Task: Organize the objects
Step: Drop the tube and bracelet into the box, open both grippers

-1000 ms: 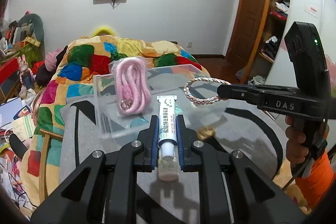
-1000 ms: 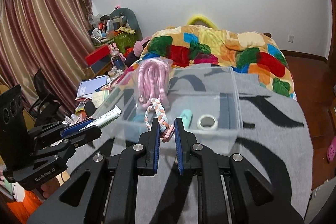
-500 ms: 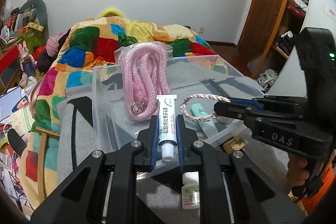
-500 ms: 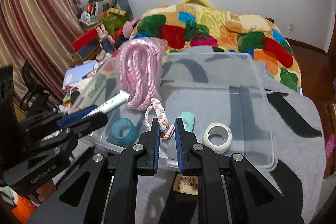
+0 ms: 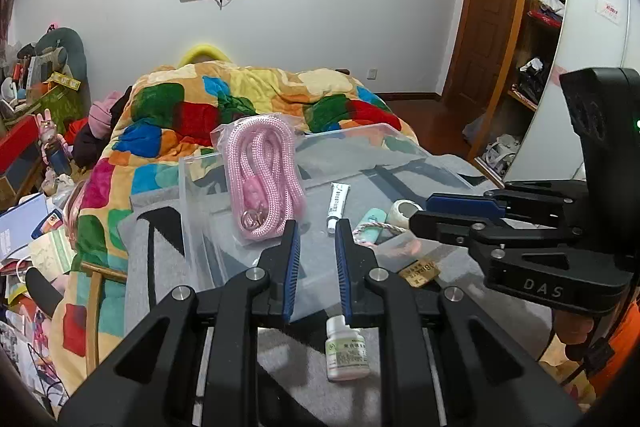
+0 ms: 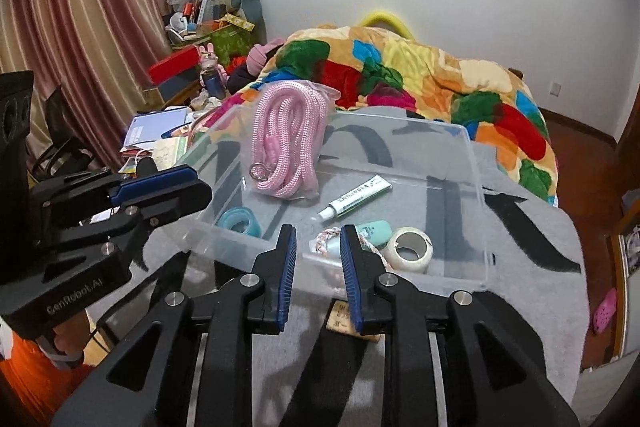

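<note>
A clear plastic bin (image 6: 476,163) sits on the grey blanket. In it lie a white ointment tube (image 6: 354,197), a braided bracelet (image 6: 326,239), a bagged pink rope (image 6: 286,143), a teal case (image 6: 376,231), a white tape roll (image 6: 408,251) and a blue tape roll (image 6: 240,223). The tube (image 5: 338,203) and bracelet (image 5: 378,227) also show in the left wrist view. My left gripper (image 5: 316,239) is open and empty at the bin's near edge. My right gripper (image 6: 318,243) is open and empty just above the bracelet.
A small white medicine bottle (image 5: 346,351) and a tan eraser (image 5: 420,271) lie on the blanket in front of the bin. A colourful quilt (image 6: 400,75) covers the bed behind. Clutter stands at the left, a wardrobe (image 5: 536,27) at the right.
My left gripper opened and dropped the ointment tube into the bin. My right gripper opened and dropped the braided bracelet into the bin. Both grippers drew back a little.
</note>
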Demonstrator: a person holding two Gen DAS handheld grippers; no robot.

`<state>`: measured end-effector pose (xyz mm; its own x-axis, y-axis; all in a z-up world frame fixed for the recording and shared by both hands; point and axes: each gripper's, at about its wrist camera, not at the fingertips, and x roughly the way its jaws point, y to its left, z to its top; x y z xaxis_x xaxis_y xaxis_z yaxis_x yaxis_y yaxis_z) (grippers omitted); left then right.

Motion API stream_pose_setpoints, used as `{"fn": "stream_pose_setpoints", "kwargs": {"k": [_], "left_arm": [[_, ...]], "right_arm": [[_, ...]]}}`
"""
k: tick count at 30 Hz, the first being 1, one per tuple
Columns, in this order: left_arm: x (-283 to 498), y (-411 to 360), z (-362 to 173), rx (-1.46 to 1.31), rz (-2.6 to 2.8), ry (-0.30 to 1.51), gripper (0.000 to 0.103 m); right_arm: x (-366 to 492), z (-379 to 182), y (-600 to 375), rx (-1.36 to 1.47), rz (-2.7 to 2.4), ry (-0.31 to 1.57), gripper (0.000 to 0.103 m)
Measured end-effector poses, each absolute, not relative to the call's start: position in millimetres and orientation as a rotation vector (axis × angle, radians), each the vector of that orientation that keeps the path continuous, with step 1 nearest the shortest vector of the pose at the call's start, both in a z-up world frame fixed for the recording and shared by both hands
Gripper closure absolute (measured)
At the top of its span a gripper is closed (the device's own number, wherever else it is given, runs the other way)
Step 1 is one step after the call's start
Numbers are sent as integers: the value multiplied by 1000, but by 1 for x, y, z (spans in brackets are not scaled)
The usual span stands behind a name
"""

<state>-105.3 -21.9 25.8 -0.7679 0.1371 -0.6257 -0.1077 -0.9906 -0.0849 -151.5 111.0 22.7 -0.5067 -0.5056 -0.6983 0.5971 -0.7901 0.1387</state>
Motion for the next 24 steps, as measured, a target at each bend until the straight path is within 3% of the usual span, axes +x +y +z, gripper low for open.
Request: {"fn": "stream_pose_setpoints", "kwargs": {"k": [8,18,24], "left_arm": [[-93,-22,14,-1047,2822,-93,86],[-72,-11,-18,-1135,2766,-87,72],[-72,-4,-39,-1208,2710,-89,70]], "right_arm": [[-137,19,127,993,-2305,164,78],[-138,-23,146,1127,-2330,167,67],[-142,-40,145,1187,-2306,160,61]]}}
